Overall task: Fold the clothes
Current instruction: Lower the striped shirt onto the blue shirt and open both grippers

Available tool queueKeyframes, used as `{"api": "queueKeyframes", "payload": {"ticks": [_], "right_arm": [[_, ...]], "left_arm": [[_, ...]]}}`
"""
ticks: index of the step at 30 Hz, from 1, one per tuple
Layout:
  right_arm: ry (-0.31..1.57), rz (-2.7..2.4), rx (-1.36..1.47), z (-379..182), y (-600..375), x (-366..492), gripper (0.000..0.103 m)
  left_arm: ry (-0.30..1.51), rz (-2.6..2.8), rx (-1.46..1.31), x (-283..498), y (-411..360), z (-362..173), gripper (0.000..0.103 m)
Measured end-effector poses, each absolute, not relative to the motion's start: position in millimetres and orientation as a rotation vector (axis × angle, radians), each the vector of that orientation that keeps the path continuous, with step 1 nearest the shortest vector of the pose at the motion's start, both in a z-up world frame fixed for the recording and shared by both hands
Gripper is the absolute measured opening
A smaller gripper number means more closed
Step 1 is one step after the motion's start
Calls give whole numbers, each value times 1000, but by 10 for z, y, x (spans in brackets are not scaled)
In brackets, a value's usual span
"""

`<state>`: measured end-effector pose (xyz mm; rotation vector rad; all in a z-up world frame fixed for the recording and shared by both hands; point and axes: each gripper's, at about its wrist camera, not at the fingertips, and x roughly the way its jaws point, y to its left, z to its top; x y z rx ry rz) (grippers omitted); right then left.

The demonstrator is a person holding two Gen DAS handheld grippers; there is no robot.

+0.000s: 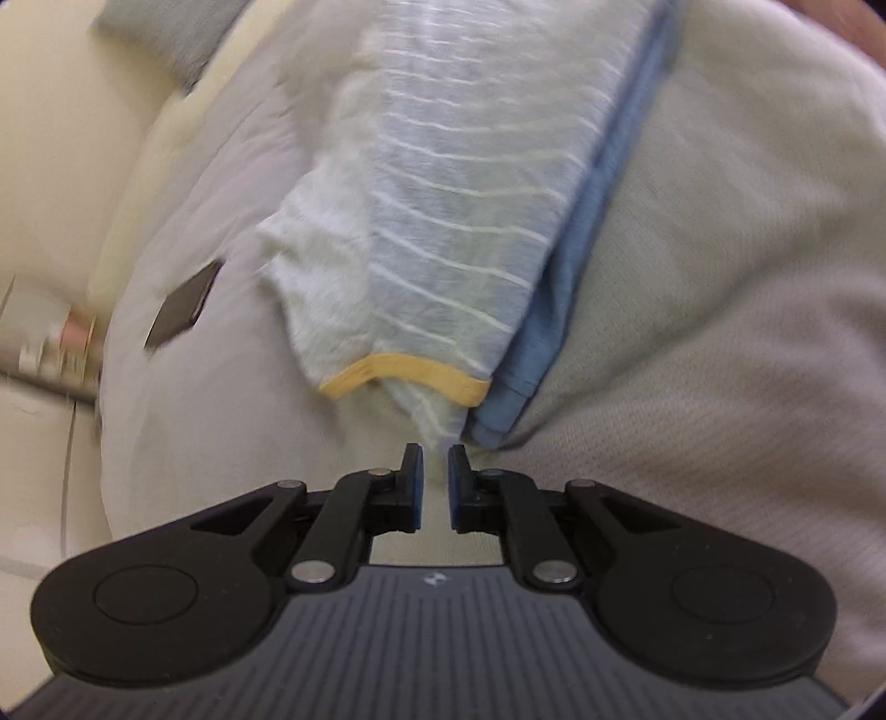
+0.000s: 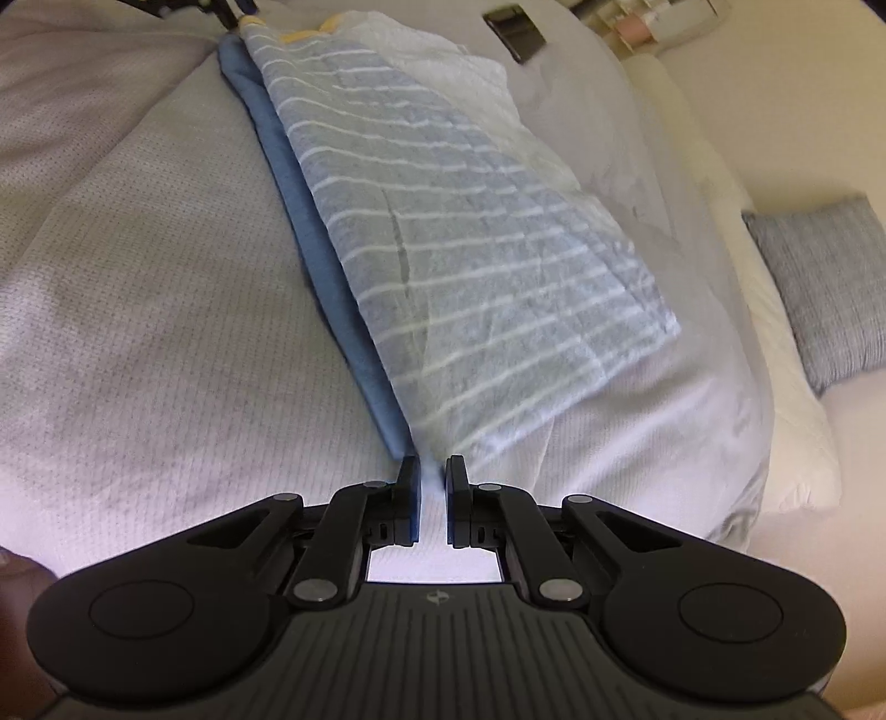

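A blue shirt with thin white stripes and a yellow neckband (image 1: pixel 404 374) lies inside out on the bed, stretched between my two grippers. The shirt (image 1: pixel 470 183) has one side doubled over, showing a solid blue edge. My left gripper (image 1: pixel 436 451) is shut on the shirt's edge by the neckband. My right gripper (image 2: pixel 432 462) is shut on the hem end of the shirt (image 2: pixel 470 266). The left gripper shows at the top left of the right wrist view (image 2: pixel 232 8).
The bed has a pale textured cover (image 2: pixel 138 277). A dark phone (image 1: pixel 183 313) lies on the bed beside the shirt, also in the right wrist view (image 2: pixel 515 30). A grey-blue cushion (image 2: pixel 825 288) and white pillow (image 2: pixel 786 399) lie at the bed's side.
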<state>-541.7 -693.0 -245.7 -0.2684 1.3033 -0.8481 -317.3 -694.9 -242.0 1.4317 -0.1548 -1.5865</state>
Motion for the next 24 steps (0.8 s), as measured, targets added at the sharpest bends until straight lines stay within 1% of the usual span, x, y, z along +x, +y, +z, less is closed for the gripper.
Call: {"api": "queueKeyframes", "payload": {"ticks": [3, 6, 9, 11, 15, 19, 23, 24], "right_arm": [[1290, -901, -195, -2363, -6869, -5496, 4], [1214, -964, -127, -2168, -6837, -5498, 4], [1125, -994, -62, -2027, -6902, -5400, 4], [1083, -993, -19, -2023, -7016, -5280, 5], [995, -990, 90, -2108, -7274, -5069, 5], [993, -975, 208, -2218, -7446, -4984, 5], [1008, -961, 241, -2249, -7401, -5023, 5], [1011, -958, 245, -2247, -7401, -5027, 6]], "left_arm": [[-74, -1588, 1330, -3257, -6945, -2261, 9], [-23, -1616, 1249, -3379, -7006, -2164, 9], [14, -1656, 1220, -3524, -7149, -2183, 10], [26, -1672, 1218, -3601, -7227, -2234, 12], [76, -1670, 1246, -3620, -7319, -2398, 12], [116, -1655, 1250, -3586, -7313, -2461, 12], [161, -1641, 1237, -3588, -7338, -2431, 12], [175, -1637, 1234, -3588, -7350, -2422, 12]]}}
